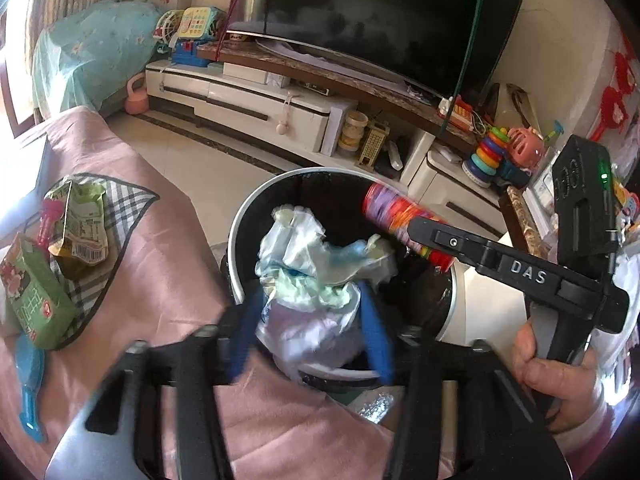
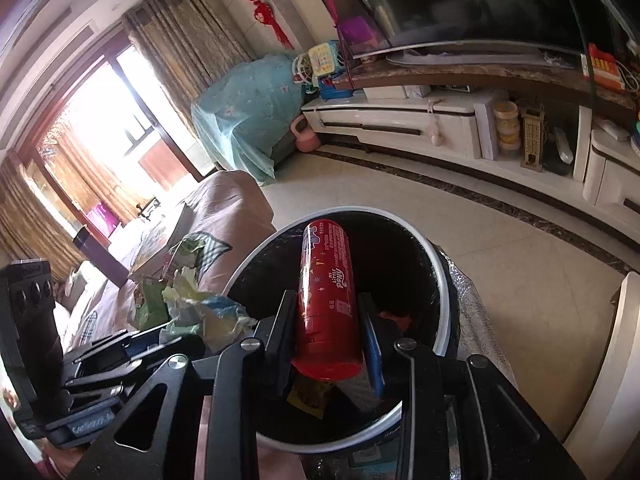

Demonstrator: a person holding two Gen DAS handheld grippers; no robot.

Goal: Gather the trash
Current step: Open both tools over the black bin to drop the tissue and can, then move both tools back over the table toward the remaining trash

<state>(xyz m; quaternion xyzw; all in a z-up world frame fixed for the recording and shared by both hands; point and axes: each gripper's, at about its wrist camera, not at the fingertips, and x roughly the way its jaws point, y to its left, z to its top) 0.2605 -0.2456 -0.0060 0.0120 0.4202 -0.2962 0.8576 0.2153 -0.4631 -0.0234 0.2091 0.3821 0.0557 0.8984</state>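
Observation:
A round white trash bin with a black liner (image 1: 240, 224) stands on the floor beside the pink-covered sofa; it also shows in the right wrist view (image 2: 436, 280). My left gripper (image 1: 310, 312) is shut on a crumpled wad of plastic and paper trash (image 1: 320, 264) over the bin's opening. My right gripper (image 2: 328, 320) is shut on a red cylindrical snack can (image 2: 326, 296) held above the bin. That can shows in the left wrist view (image 1: 396, 212), with the right gripper (image 1: 424, 236) on it. Some trash (image 2: 396, 318) lies inside the bin.
On the sofa cover (image 1: 160, 264) lie a checked cloth (image 1: 120, 216), a green carton (image 1: 32, 284), a crumpled green wrapper (image 1: 80, 224) and a blue plastic toy (image 1: 30, 380). A white TV cabinet (image 1: 256, 108) with toys stands beyond the tiled floor (image 2: 400, 184).

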